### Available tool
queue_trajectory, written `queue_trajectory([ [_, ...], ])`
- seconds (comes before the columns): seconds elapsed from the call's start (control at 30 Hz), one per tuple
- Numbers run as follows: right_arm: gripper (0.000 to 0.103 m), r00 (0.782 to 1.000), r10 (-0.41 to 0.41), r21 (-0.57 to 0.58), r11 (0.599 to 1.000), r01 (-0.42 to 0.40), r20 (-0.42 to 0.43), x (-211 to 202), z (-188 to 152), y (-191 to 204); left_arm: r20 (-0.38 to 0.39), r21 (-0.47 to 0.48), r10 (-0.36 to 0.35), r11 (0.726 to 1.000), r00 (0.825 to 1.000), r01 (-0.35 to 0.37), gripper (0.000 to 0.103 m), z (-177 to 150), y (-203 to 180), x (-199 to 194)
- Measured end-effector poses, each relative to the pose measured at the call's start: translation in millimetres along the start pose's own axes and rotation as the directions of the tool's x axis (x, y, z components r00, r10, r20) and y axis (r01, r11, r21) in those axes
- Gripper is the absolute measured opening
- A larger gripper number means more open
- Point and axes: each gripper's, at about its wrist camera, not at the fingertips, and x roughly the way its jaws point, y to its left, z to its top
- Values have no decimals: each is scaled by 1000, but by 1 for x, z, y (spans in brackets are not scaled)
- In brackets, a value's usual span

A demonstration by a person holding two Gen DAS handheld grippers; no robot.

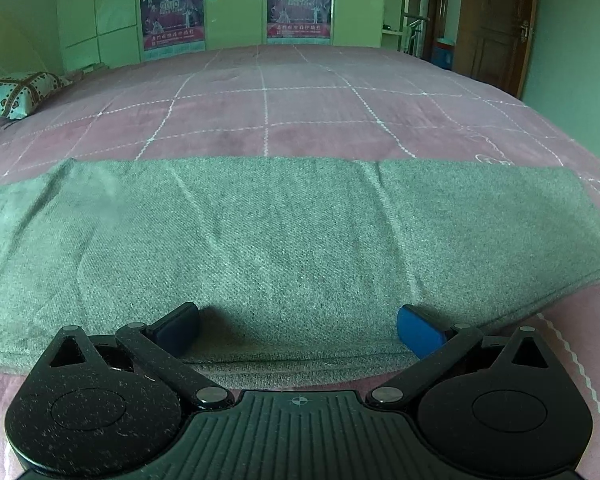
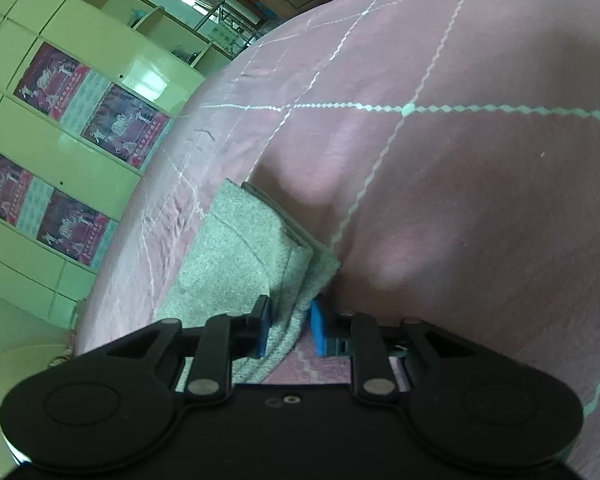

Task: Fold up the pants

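A: Item, pants (image 1: 284,232)?
B: Grey, spread flat across pink bedspread (image 1: 300,120).
A: Left gripper (image 1: 298,326)?
B: Jaws wide apart over near edge, nothing held.
A: Right gripper (image 2: 289,330)?
B: Clamped on pants' corner.

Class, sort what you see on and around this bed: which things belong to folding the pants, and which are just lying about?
Belongs to the job:
grey pants
left claw, open
right claw, shut on the pants
pink bedspread

Just lying about:
patterned pillow
wardrobe posters
wooden door
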Motion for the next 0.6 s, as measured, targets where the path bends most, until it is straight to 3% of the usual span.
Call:
queue_trajectory([
  [0.2,10,998,-55,-38,998,55,-5,1,4,12,7,-5,-22,1000,1000,22,103,0,3,-3],
  [0.3,10,996,-85,-58,995,84,-10,1,5,20,42,-34,-57,998,998,58,103,8,27,-22],
  [0.43,10,992,-123,-80,989,122,-11,1,6,30,141,-67,34,997,989,-25,103,16,90,-54],
  [0.6,8,990,-137,-126,982,140,36,-1,0,56,146,-194,186,968,972,-157,103,11,212,-82],
])
